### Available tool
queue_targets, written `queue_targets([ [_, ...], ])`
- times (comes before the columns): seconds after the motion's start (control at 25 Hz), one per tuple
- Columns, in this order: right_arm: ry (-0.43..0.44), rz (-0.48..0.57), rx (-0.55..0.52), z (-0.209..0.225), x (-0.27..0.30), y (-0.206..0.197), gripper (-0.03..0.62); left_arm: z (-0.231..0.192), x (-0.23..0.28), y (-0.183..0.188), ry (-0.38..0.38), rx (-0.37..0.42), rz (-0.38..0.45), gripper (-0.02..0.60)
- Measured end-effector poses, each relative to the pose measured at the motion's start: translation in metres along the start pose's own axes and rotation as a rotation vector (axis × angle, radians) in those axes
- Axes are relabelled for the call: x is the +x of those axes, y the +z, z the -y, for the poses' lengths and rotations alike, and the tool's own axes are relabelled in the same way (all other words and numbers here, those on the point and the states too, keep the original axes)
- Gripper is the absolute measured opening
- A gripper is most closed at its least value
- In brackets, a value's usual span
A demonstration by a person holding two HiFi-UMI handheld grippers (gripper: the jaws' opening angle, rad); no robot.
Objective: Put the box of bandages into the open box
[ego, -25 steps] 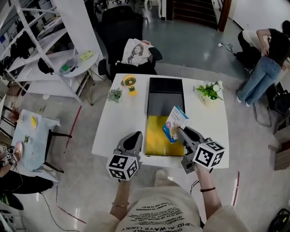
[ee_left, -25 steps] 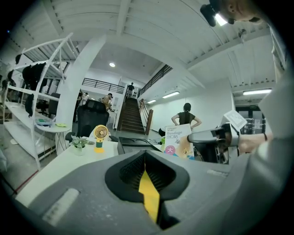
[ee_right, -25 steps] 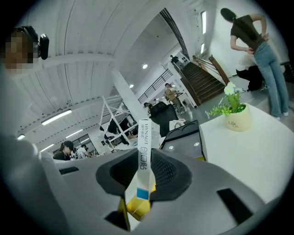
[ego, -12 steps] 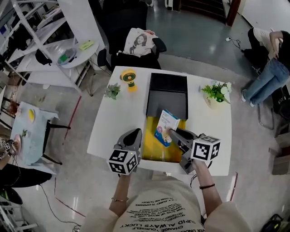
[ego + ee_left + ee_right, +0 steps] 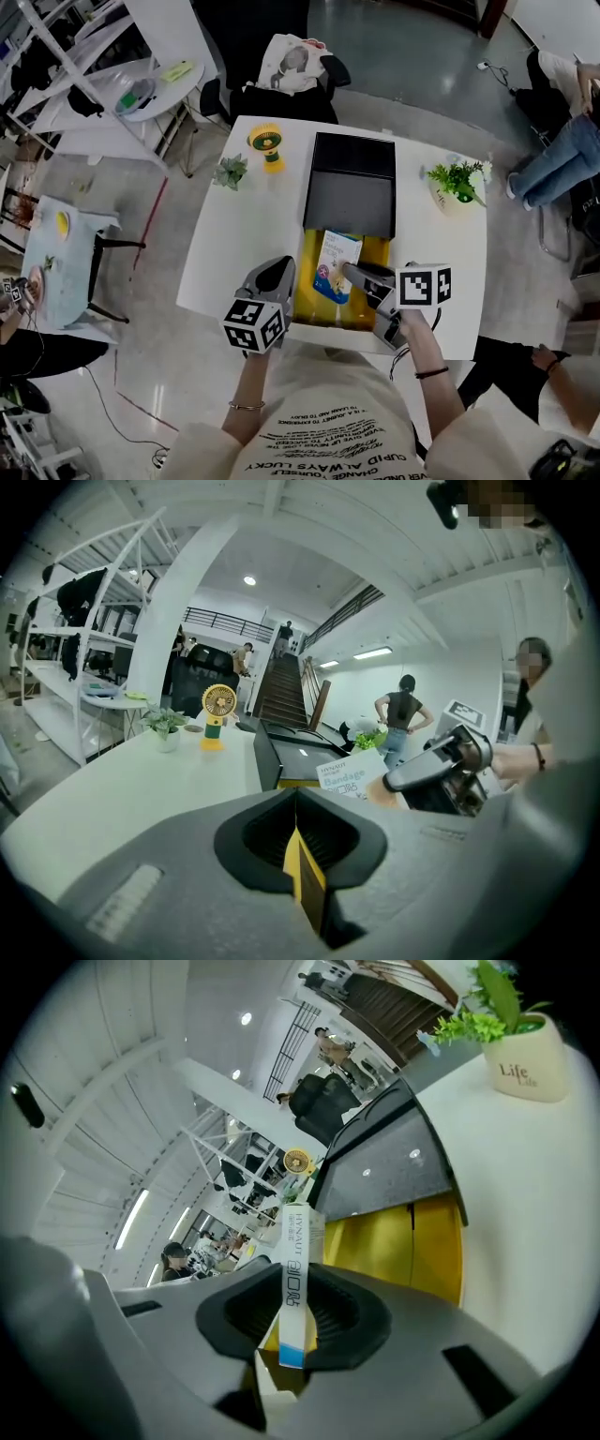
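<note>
Over the yellow floor of the open box (image 5: 315,302), you held the box of bandages (image 5: 336,265) in your right gripper (image 5: 352,273). Its jaws were squeezed tight on the two wide faces of the thin pack (image 5: 295,1269), near one end. I think you held it that way so the long free end could go down first between the walls. The pack was tilted and sat inside the outline of the open box, but I could not tell if it touched the bottom. The black lid (image 5: 352,183) lay flat at the back, so nothing blocked the way in.

Your right arm reached forward from the near edge of the white table (image 5: 234,234). That gripper pointed ahead and a little down.

Your left gripper (image 5: 272,277) had its jaws pushed together with nothing between them (image 5: 300,855). It sat just left of the open box at the table's near edge, pointing ahead and a little down. It looked like it was only waiting.
</note>
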State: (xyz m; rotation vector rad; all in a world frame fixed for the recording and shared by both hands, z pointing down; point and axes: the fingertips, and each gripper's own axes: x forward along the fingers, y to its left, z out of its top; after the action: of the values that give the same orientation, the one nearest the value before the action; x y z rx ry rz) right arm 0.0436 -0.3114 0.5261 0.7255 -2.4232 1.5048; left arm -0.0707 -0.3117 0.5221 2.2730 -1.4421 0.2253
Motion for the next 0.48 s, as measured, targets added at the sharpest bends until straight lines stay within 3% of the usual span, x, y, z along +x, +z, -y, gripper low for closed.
queue_targets([
  [0.48, 0.023, -0.112, 0.189, 0.016, 0.024, -0.022, 0.083, 0.003, 0.007, -0.025, -0.060, -0.029, -0.097, 0.023],
])
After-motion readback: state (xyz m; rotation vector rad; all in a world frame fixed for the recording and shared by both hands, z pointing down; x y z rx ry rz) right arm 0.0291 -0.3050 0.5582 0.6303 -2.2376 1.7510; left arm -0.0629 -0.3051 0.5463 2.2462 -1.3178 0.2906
